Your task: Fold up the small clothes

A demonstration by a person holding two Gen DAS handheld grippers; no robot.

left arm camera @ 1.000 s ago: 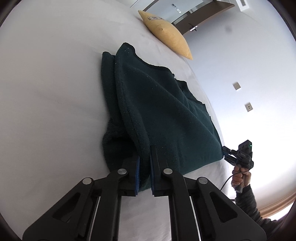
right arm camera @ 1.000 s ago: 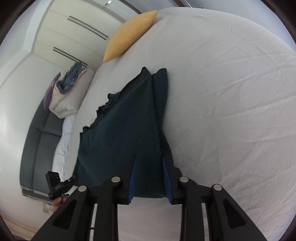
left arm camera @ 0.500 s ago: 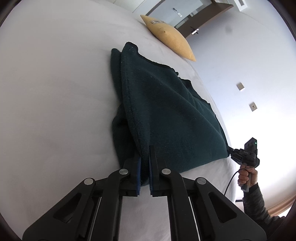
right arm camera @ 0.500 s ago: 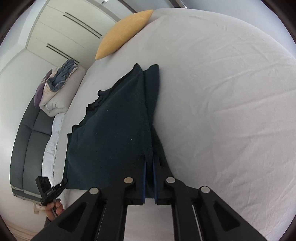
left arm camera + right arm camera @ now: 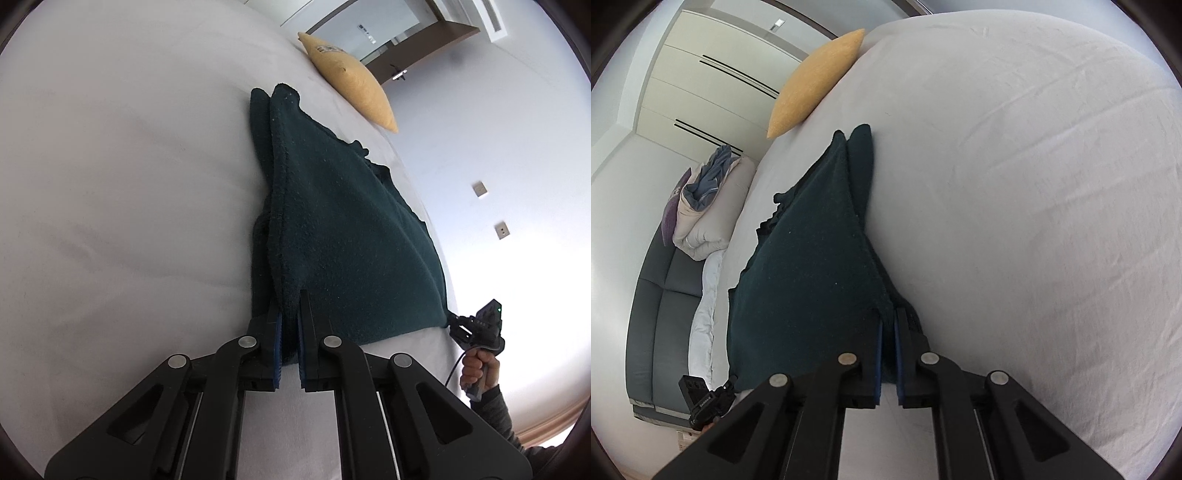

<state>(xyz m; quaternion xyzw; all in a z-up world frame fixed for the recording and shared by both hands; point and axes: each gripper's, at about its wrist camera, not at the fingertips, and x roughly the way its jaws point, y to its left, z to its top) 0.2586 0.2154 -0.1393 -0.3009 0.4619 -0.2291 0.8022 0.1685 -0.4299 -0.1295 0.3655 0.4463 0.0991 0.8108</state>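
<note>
**Both near corners pinched — slip and drag were the risks**

You had the left gripper (image 5: 289, 325) nearly closed on the near edge of the dark green fleece garment (image 5: 343, 229), pads showing only a thin gap with cloth in it. The right gripper (image 5: 888, 339) was the same: almost shut, a doubled edge between its blue pads. The garment lay on the white bed (image 5: 110, 166), already doubled along its length, its far tip pointing toward the yellow pillow (image 5: 351, 81).

What could have gone wrong, as I judged it:
- Grip looked shallow on both sides. Thick fleece pinched only at the hem could have slid out under tension.
- You may have held only the top layers — the lower layer could have stayed behind and bunched.
- Uneven lift between hands would likely have skewed the fold.

Room: open sheet to the left in the left view and to the right in the right view, plus bare bed beyond the far tip before the pillow. The bed edge ran close along one side of the garment, with a grey sofa (image 5: 657, 314) and a pile of bedding (image 5: 709, 206) beyond it.
</note>
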